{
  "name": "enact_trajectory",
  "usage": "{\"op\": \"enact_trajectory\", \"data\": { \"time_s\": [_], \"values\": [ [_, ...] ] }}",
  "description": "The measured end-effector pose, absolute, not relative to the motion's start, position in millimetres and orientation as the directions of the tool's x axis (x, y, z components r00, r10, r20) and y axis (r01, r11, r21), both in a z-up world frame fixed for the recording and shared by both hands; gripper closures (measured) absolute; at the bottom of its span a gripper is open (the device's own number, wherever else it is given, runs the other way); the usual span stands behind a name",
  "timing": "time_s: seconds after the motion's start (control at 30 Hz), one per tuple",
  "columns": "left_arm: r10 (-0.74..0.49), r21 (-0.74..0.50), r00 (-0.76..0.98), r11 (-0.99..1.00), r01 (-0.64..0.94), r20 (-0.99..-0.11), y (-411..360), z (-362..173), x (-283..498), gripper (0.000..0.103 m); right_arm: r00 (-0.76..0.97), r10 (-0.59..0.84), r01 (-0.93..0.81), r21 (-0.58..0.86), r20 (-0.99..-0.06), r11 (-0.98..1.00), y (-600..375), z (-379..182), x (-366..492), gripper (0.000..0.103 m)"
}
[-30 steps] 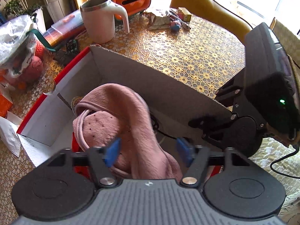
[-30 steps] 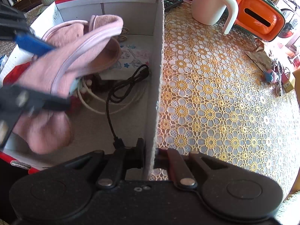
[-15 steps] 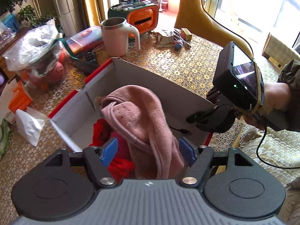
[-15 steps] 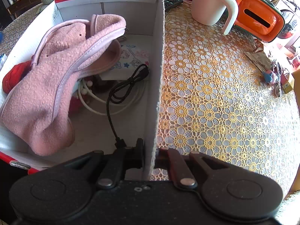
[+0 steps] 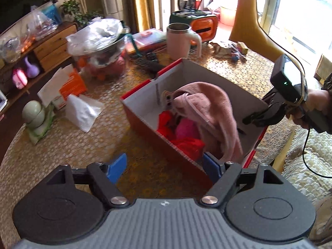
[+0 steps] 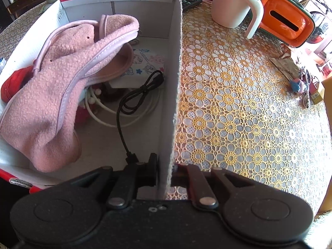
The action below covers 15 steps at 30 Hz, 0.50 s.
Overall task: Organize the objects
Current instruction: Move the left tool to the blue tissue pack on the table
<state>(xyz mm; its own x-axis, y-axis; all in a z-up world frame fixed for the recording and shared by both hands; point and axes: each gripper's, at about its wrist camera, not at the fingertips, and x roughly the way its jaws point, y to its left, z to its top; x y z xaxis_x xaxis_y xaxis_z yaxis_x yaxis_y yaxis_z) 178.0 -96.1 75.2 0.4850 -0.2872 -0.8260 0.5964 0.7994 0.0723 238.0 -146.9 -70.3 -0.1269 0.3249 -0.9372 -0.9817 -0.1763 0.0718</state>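
Box, tabletop centre: my right tool clamps its 3 o'clock wall to steady it, pink fleece draped inside, while my left tool hovers spread, empty, at 6 o'clock.

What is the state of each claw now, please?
Left claw: open, holding nothing.
Right claw: closed on the box wall.

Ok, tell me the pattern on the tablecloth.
The tablecloth has gold lace-like flowers on a pale ground, clearest in the right wrist view.
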Motion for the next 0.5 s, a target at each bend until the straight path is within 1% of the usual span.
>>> {"op": "enact_trajectory", "data": {
  "time_s": [0.1,0.2,0.33,0.5],
  "values": [
    [-0.26,0.077,0.499,0.827,0.558,-0.827,-72.9,71.1,172.7,0.021,-0.129,0.324,-0.982,0.075,-0.937,-0.174,-147.7,-69.7,239.6,0.094],
    [-0.238,0.06,0.507,0.863,0.502,-0.828,-46.3,62.7,170.7,0.02,-0.132,0.323,-0.982,0.08,-0.937,-0.171,-148.5,-69.6,241.5,0.094],
    [-0.188,0.047,0.521,0.914,0.403,-0.833,-12.6,45.4,175.2,0.02,-0.133,0.321,-0.982,0.082,-0.938,-0.168,-150.5,-68.1,243.5,0.093],
    [-0.094,0.045,0.511,0.966,0.255,-0.855,24.6,16.5,194.3,0.02,-0.125,0.321,-0.983,0.072,-0.939,-0.17,-149.1,-70.4,239.7,0.093]
  ]
}}
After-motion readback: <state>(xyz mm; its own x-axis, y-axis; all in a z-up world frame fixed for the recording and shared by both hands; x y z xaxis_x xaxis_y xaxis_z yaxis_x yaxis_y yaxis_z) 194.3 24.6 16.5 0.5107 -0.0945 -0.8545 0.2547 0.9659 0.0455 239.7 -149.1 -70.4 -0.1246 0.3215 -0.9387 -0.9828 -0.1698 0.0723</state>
